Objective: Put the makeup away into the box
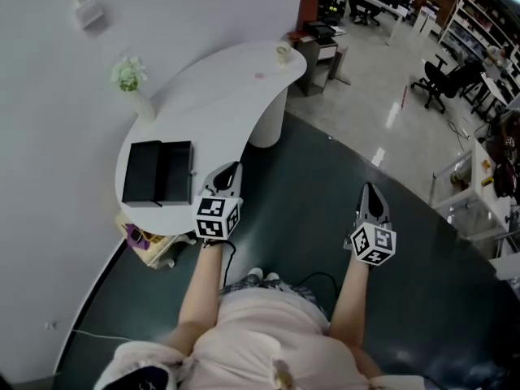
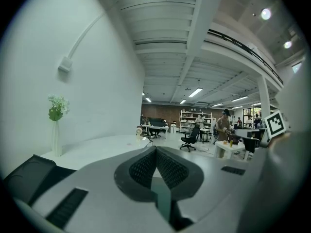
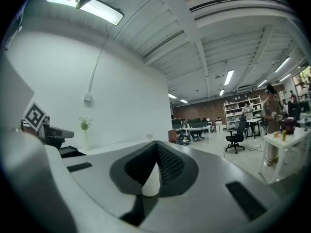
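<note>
An open black box (image 1: 156,172) lies on the near left of a white curved table (image 1: 219,96); its dark edge shows low left in the left gripper view (image 2: 29,171). A small pale item (image 1: 283,53) stands at the table's far end, and a faint pink spot (image 1: 260,75) lies near it; I cannot tell what they are. My left gripper (image 1: 231,170) hovers at the table's near edge, right of the box, its jaws together and empty (image 2: 156,152). My right gripper (image 1: 370,190) hangs over the dark floor, off the table, also shut with nothing in it (image 3: 156,148).
A white vase with flowers (image 1: 130,80) stands by the wall at the table's left. A small cart with purple items (image 1: 140,239) sits under the near table edge. An office chair (image 1: 443,80), desks, shelves and a glass-topped table (image 1: 475,189) lie to the right.
</note>
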The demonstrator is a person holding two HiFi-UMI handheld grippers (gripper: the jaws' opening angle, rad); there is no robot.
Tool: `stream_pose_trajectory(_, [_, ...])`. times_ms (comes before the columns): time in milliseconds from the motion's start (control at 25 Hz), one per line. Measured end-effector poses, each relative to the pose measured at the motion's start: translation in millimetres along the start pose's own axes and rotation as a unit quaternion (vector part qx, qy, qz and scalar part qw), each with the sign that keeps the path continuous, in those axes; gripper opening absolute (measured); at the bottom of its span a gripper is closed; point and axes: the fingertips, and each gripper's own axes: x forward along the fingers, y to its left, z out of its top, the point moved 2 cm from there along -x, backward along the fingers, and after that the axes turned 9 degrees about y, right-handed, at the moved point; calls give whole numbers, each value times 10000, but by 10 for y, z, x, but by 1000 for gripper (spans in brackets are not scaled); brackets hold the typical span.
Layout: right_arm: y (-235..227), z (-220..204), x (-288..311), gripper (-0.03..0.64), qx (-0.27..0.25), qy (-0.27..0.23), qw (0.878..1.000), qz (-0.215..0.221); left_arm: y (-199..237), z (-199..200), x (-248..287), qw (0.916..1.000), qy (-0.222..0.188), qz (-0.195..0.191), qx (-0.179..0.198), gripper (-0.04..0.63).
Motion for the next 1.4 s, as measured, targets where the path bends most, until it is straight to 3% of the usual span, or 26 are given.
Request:
stream_pose_trajectory(640, [121, -91, 52, 15, 60, 123, 9996, 265, 15, -94, -28, 9999, 72, -1, -77, 25])
stream_pose_trajectory(760, [158, -49, 64, 187, 180, -5, 9992, 359, 35, -103, -36, 9999, 78, -6, -82, 25])
stream_pose_trajectory(1000, [180, 27, 62, 432, 396, -307, 9984, 268, 63, -117, -62, 9999, 84, -37, -106, 25])
stream_pose_trajectory(1160, [216, -14, 99, 485, 513, -204, 9980, 323, 78, -128, -50, 9999, 114, -60, -112, 25])
stream_pose_trajectory(1400, [321, -52, 142, 495, 533, -122, 9979, 337, 149, -164, -22, 9998, 152, -123, -98, 25])
